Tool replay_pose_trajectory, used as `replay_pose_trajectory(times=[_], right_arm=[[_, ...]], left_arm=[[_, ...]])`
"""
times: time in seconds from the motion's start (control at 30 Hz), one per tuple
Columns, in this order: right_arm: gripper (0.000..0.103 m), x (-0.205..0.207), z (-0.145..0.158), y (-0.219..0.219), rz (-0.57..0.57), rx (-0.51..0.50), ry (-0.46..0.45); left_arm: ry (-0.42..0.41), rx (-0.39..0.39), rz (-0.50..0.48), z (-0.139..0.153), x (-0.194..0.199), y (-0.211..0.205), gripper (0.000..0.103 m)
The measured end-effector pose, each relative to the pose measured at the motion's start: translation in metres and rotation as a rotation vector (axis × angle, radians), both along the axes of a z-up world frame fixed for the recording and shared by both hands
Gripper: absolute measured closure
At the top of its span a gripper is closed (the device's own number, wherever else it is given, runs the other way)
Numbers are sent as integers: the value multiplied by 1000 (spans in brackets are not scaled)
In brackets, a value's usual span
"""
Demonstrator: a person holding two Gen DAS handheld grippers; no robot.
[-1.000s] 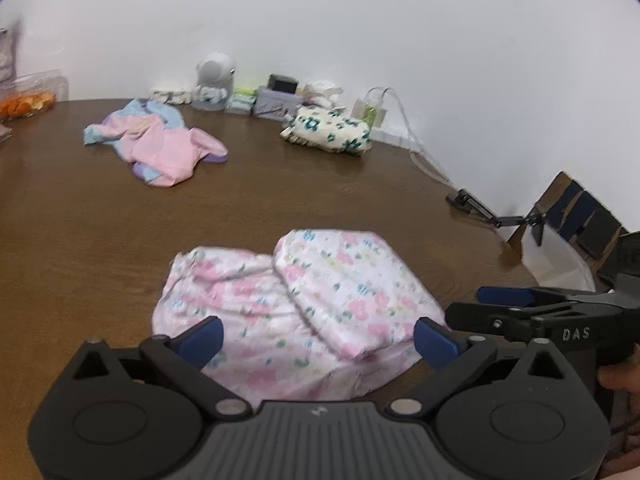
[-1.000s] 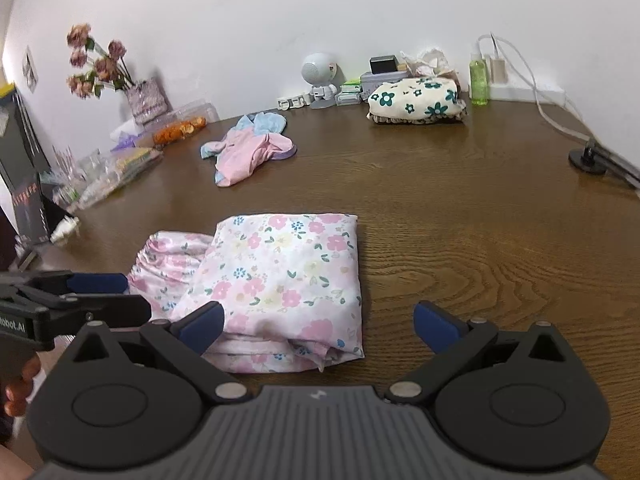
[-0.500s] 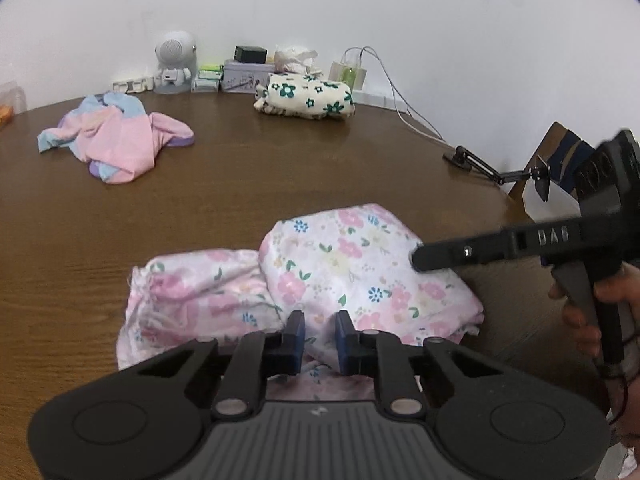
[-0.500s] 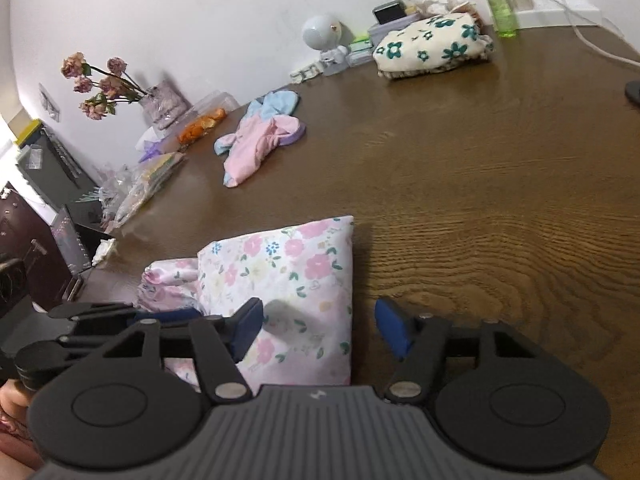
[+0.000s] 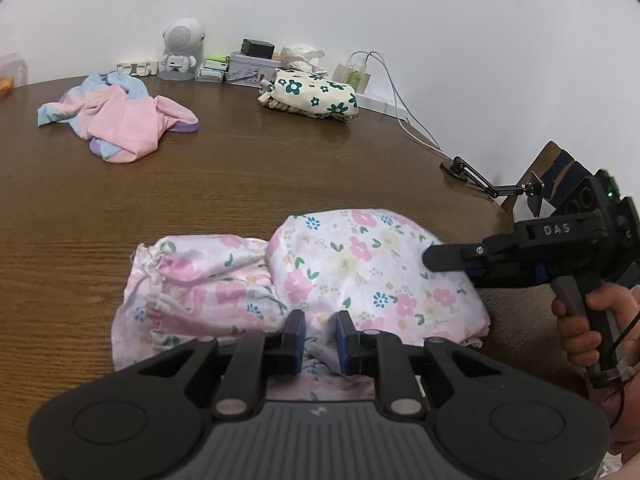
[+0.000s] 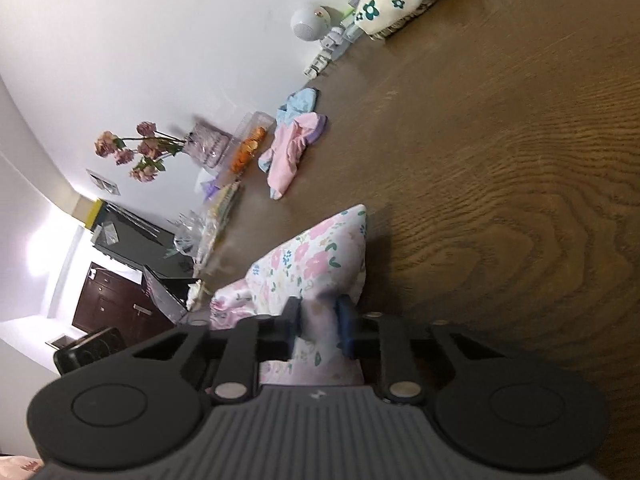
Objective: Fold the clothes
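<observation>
Floral garment (image 5: 344,272) pinched between both grippers' jaws

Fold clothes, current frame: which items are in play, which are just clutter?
In play:
- pink floral garment
- left gripper, shut on it
- right gripper, closing on it

Clutter:
- pink-blue garment
- green-flowered bundle
- robot figurine
- dried flowers
</observation>
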State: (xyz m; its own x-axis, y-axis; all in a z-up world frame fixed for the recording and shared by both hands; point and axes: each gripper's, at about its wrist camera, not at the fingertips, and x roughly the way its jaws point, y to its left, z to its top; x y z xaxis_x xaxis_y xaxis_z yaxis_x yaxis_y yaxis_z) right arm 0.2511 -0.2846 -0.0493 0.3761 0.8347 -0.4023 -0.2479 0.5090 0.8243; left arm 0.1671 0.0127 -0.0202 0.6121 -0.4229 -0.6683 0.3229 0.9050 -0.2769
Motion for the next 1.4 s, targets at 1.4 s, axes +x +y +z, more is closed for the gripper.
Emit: replay_pose_trajectory(times=[1.4], right_arm=[[85, -90, 103, 218, 393, -1080, -537]], left_arm=[[-23, -195, 60, 10, -11, 74, 66]])
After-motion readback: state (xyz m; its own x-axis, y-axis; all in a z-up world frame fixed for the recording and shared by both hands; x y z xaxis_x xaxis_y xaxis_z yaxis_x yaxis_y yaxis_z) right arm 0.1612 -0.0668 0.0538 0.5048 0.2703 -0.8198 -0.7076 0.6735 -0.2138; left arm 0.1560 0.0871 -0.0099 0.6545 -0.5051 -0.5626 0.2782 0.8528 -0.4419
